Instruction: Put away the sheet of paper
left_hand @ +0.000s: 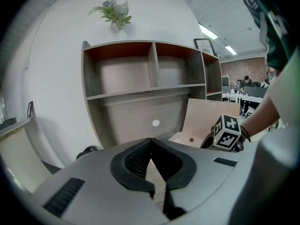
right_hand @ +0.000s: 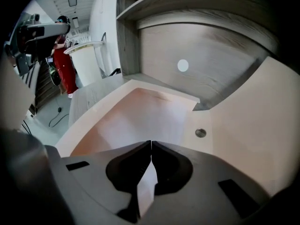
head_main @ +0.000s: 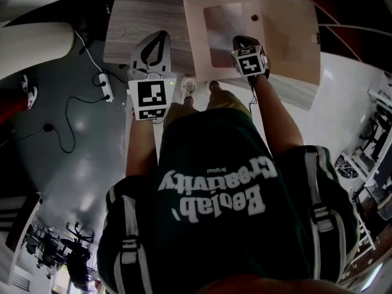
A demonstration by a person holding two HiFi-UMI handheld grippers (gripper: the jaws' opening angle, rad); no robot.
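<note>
Left gripper (head_main: pixel 160 37) is shut on nothing, right gripper (head_main: pixel 240 40) is clamped shut at the folder's (head_main: pixel 294 35) near edge. Reckon a careless nudge could crease the sheet of paper (head_main: pixel 223 29).

- Dark green shirt (head_main: pixel 214 164) on person, head view: big white lettering (head_main: pixel 214 185), upside down from camera, reads "Beolab' Creativity".
- Small white word above it on same shirt: "Original" (head_main: pixel 217 169), also upside down.
- Marker cubes (head_main: pixel 150 98) (head_main: pixel 249 60) (left_hand: pixel 228 131): black-and-white square code patterns, one per face; not readable as words.
- Framed sign (left_hand: pixel 204 45) on wall above shelf unit, left gripper view: light lettering on dark ground, too small to read.
</note>
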